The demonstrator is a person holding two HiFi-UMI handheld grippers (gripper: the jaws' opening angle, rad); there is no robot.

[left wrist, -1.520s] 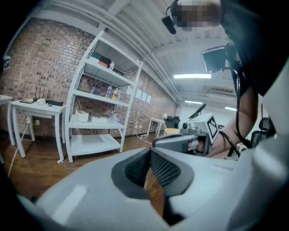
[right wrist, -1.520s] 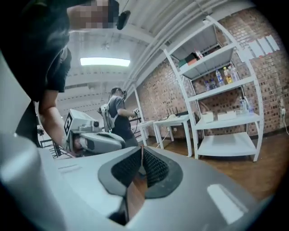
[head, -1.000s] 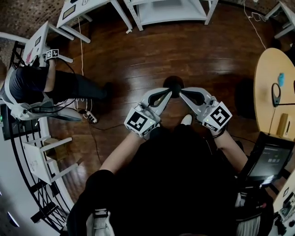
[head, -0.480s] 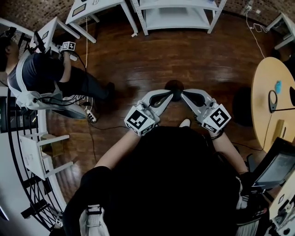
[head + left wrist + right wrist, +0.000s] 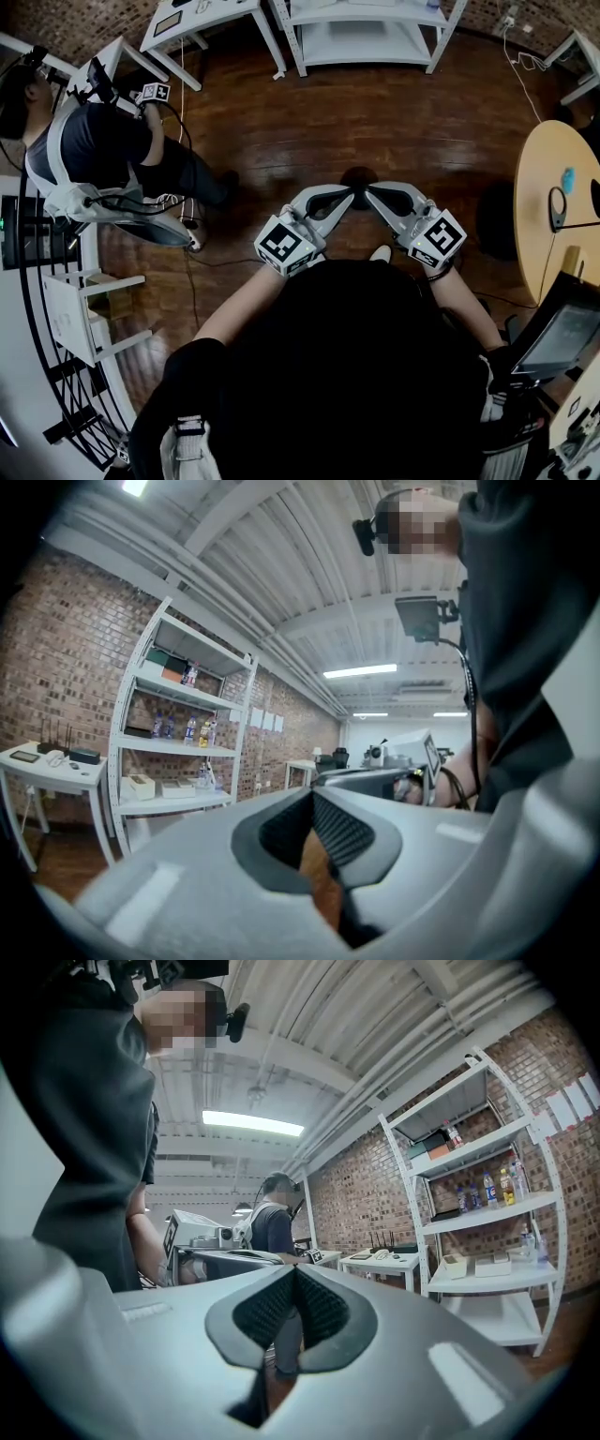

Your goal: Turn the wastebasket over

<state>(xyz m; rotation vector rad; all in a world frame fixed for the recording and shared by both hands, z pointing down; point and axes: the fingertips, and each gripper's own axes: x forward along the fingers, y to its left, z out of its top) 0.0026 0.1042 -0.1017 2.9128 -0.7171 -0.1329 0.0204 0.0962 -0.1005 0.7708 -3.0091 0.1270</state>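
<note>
**Basket low on the floor, both grippers shut and level**

Left gripper [image 5: 344, 194] and right gripper [image 5: 369, 192]: jaws together on both, nothing between them. Their tips nearly touch each other in front of the person's body. Both point level, so their own views show shelves and brick wall, not the floor.

The only candidate I see for the wastebasket [image 5: 357, 174] is the dark round thing on the wood floor [image 5: 281, 131], just beyond the tips in the head view. The tips partly cover it, so I can't tell mouth up from mouth down — it fits a basket due a flip or one already flipped.

Risks, as I judge them, if a flip is due:
- Shut jaws can't take a rim. Contact like this only shoves the basket, and it likely slides or topples on smooth wood.
- It sits low and near the person's feet, and from above the arms and grippers cover it, so the reach down is half blind.
- Pinched on one side only, a light round basket may slip out mid-turn and roll toward the cable [image 5: 202, 272] or the seated person [image 5: 103, 150].
</note>
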